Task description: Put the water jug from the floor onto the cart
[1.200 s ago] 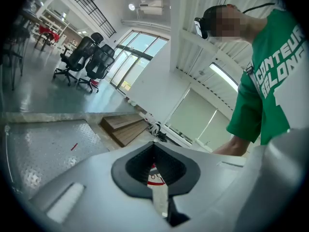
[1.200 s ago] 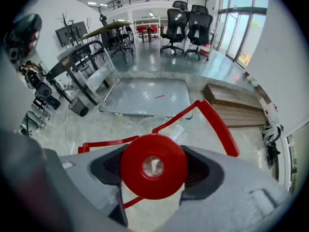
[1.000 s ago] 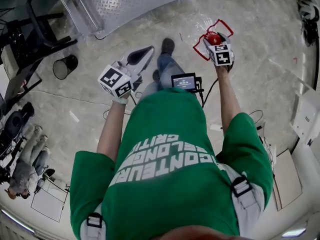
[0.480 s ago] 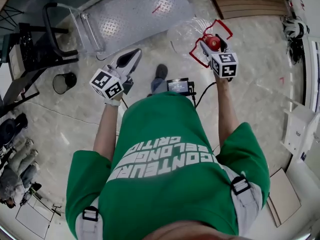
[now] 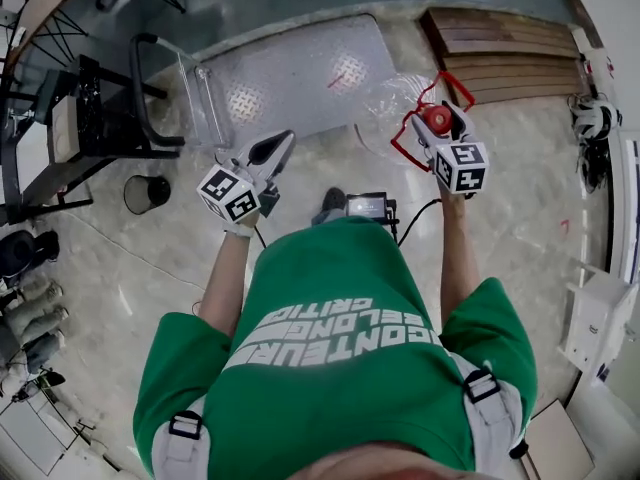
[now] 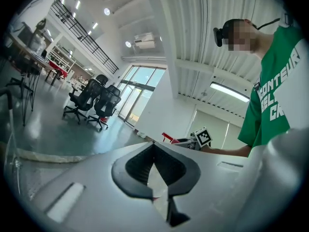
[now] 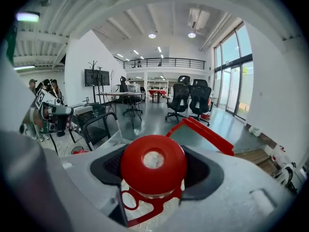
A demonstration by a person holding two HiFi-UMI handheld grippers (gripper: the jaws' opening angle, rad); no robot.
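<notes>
water jug (image 5: 394, 100) lifted higher, cap-end clamped in right tongs (image 5: 437, 121); left tongs (image 5: 274, 147) closed, empty.

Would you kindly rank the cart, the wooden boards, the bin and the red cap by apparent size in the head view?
1. cart
2. wooden boards
3. bin
4. red cap, smallest even though it is held nearer the camera

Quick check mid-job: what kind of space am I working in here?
Probably an open-plan office or lab hall. There are wheeled office chairs, a railed mezzanine overhead and tall glass frontage on one side. A metal platform cart on the floor suggests goods get moved here.
</notes>
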